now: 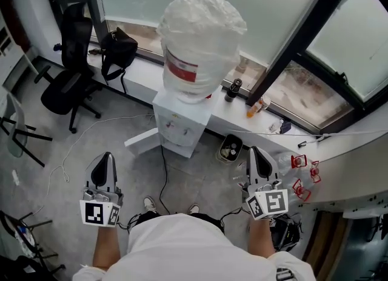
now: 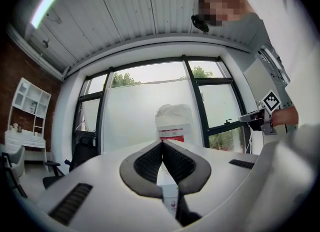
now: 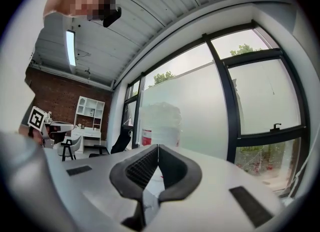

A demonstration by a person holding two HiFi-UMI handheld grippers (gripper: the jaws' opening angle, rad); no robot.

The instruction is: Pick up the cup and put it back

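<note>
While shut, right claw (image 1: 256, 150) near dispenser (image 1: 177, 122)

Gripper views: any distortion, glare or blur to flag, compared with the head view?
Left gripper view: heavy fisheye, black vignette; the pale frosted window pane backlights the plastic-wrapped white water bottle; the left gripper is soft near the lens. Right gripper view: same curvature, the long ceiling strip light glares. Head view: even daylight, sharp, straight lines bend mildly.
</note>
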